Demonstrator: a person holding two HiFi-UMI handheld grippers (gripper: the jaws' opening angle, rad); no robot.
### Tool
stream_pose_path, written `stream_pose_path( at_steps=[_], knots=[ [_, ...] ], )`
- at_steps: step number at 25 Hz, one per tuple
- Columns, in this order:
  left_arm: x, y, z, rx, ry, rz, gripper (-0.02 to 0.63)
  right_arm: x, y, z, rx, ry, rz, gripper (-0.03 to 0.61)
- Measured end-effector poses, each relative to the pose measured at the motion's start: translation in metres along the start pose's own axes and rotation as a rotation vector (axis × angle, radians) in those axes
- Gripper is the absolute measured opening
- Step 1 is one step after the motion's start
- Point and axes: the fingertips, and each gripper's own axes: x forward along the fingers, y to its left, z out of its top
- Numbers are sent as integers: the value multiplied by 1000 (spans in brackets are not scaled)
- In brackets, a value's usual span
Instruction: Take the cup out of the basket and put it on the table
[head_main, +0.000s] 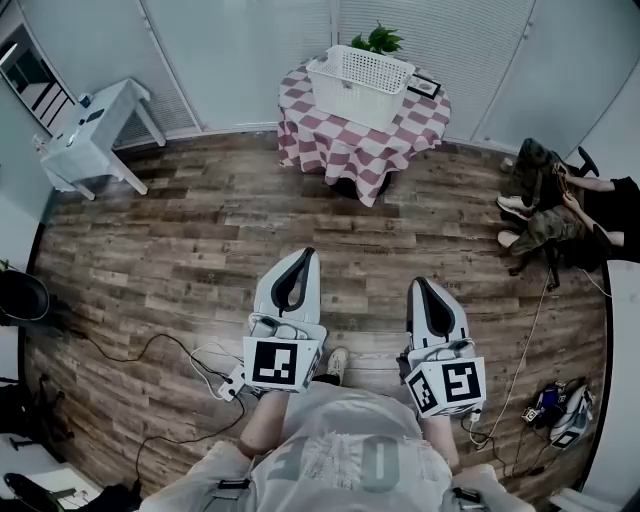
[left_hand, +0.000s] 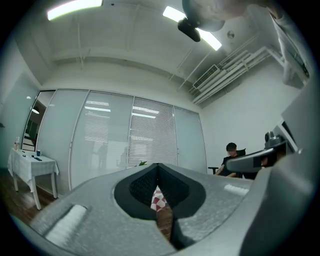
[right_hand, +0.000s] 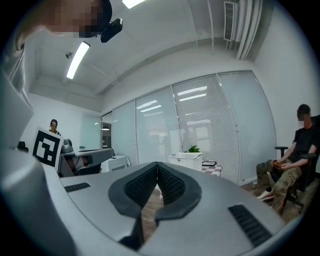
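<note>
The white basket (head_main: 360, 85) sat on the round table (head_main: 335, 145) with the red-and-white checked cloth, over by the blinds at the far side of the room and well apart from both grippers. It was a lattice-sided thing, open on top, and it took up a good chunk of the tabletop. From the head view I only got its rim and outer walls, so I honestly couldn't tell what was in it. The cup couldn't be made out in any view, since the basket's inside was hidden by its own walls. A leafy plant (head_main: 378, 40) stood just behind the basket, and a small dark picture frame (head_main: 425, 87) lay on the cloth just beside its right end.

The left gripper (head_main: 300, 255) was held out about level over the wooden floor (head_main: 180, 230). Its jaws were closed tip to tip with nothing between them. In the left gripper view only a sliver of checked cloth and floor peeked through the gap below the tips. The right gripper (head_main: 420, 285) was the same deal: pinched closed, empty, and aimed toward the table. In the right gripper view the basket showed a bit right of its tips.

Over in the left corner was a small white side table (head_main: 95, 130) with a few bits on it too small to name. A person (head_main: 565, 200) sat by the right wall, and cables (head_main: 170, 345) trailed across the floor.
</note>
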Motion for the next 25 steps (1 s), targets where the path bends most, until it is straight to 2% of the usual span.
stream_pose_path(
  at_steps=[6,12,19,25],
  knots=[
    [36,25,-6,-29,0,-36,3,41,-7,-3,22,12,-36,9],
    [81,32,-24,-44,29,-47,3,82,-28,5,-2,-16,-9,9],
    [146,52,-33,-13,65,-10,3,163,-68,8,0,-18,49,9],
    [213,83,-24,11,12,49,3,230,-103,19,-22,-23,85,9]
  ],
)
